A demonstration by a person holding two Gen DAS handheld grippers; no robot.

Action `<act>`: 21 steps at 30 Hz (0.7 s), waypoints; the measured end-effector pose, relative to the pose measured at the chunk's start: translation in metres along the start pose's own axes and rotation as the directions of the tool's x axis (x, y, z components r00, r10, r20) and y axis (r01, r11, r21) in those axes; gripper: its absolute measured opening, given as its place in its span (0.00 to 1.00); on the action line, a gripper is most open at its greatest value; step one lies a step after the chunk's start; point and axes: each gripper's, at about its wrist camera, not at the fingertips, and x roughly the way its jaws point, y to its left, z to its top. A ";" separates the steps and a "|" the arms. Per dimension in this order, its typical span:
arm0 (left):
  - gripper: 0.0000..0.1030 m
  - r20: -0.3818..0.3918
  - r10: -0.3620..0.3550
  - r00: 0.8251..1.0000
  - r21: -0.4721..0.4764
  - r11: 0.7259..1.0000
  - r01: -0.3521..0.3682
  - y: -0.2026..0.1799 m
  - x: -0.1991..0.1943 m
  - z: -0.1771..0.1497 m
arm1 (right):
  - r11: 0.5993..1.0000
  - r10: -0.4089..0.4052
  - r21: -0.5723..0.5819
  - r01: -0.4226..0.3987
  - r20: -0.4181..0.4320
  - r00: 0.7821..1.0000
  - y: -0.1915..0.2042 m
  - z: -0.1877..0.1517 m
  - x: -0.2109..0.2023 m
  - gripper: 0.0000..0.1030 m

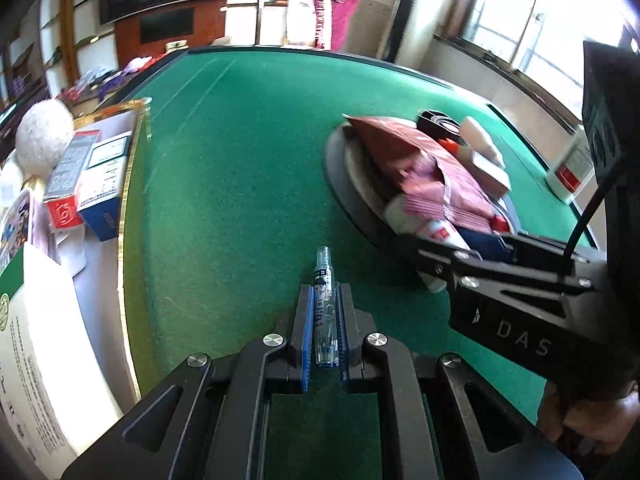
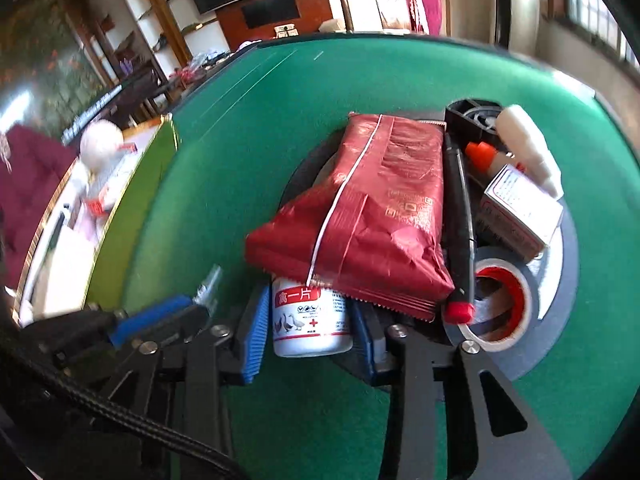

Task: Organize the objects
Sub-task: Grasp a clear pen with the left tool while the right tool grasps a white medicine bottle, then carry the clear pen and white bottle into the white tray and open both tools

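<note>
In the left wrist view, the left tool (image 1: 325, 316) was clamped on a small clear spray bottle (image 1: 325, 300), whose neck poked out past the blue pads toward the middle of the frame. Open green felt of the table (image 1: 240, 160) stretched ahead and to the upper left. Along the left edge ran a gold-trimmed border with boxes (image 1: 86, 184) beyond it. At right, the dark round tray (image 1: 340, 176) carried a heap of things, and the right tool reached in over its near rim.

In the right wrist view, the right tool (image 2: 310, 320) had its blue pads against the sides of a white pill bottle (image 2: 310, 320), gripping it. The bottle lay at the tray's near edge, partly under a red foil bag (image 2: 372, 216). A tape roll (image 2: 500, 300) sat to the right, with bare felt below.
</note>
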 end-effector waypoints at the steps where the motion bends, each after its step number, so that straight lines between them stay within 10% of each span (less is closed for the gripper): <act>1: 0.08 0.001 -0.004 1.000 0.002 1.000 0.004 -0.002 -0.001 0.000 | 1.000 0.023 0.010 -0.023 0.012 1.000 -0.002 -0.002 -0.006 0.32; 15: 0.08 0.045 -0.037 0.998 -0.014 0.999 0.037 0.000 -0.018 0.002 | 0.932 0.306 0.204 -0.299 -0.006 0.952 -0.011 -0.006 -0.016 0.33; 21: 0.08 0.064 -0.044 0.997 -0.023 0.999 0.046 0.003 -0.024 0.003 | 0.931 0.310 0.191 -0.310 0.030 0.950 -0.008 -0.009 -0.030 0.33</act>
